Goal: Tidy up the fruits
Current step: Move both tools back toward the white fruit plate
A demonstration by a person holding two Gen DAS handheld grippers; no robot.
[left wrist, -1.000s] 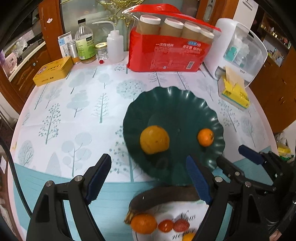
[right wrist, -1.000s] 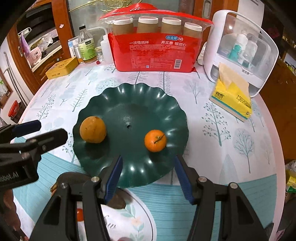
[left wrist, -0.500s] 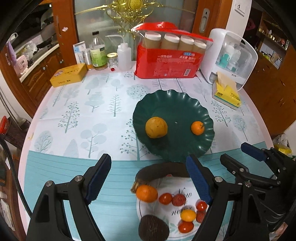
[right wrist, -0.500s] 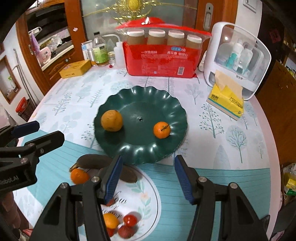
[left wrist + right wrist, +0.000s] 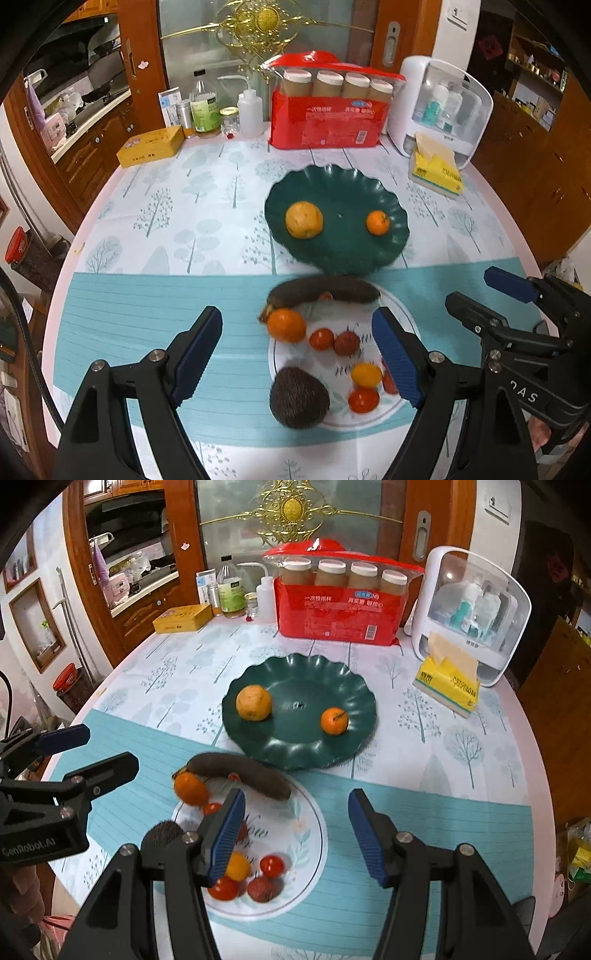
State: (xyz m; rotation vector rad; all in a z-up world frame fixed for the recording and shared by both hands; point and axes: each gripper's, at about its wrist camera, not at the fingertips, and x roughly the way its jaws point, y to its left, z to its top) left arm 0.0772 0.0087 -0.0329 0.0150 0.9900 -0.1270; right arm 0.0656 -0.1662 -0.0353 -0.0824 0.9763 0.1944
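A dark green plate [image 5: 334, 254] with a scalloped rim sits near the middle of the round table [image 5: 155, 229], on a cloth printed with pale trees. Two fruits lie on it, well apart: a large, dull yellow-orange orange [image 5: 304, 219] on its left side and a small bright tangerine [image 5: 377, 222] on its right.

Just in front of the green plate is a white plate [image 5: 295, 867] with lettering and a flower print. A long, dark brown overripe banana [image 5: 325, 291] lies across its far edge, touching an orange mandarin [image 5: 286, 325] at its left end. Nearer the camera sit small red tomatoes [image 5: 321, 339], a rough-skinned red fruit [image 5: 346, 343], a small yellow-orange fruit [image 5: 366, 374] and a round, dark, fuzzy brown fruit [image 5: 298, 398].

The left gripper [image 5: 299, 354] hangs above the white plate with its blue-padded jaws wide apart and nothing between them. The right gripper [image 5: 295, 834] is likewise spread wide and empty, over the right half of the same plate.

At the back stand a red pack of paper cups [image 5: 327, 110], a yellow tissue pack [image 5: 437, 170] and a yellow tin [image 5: 150, 146].
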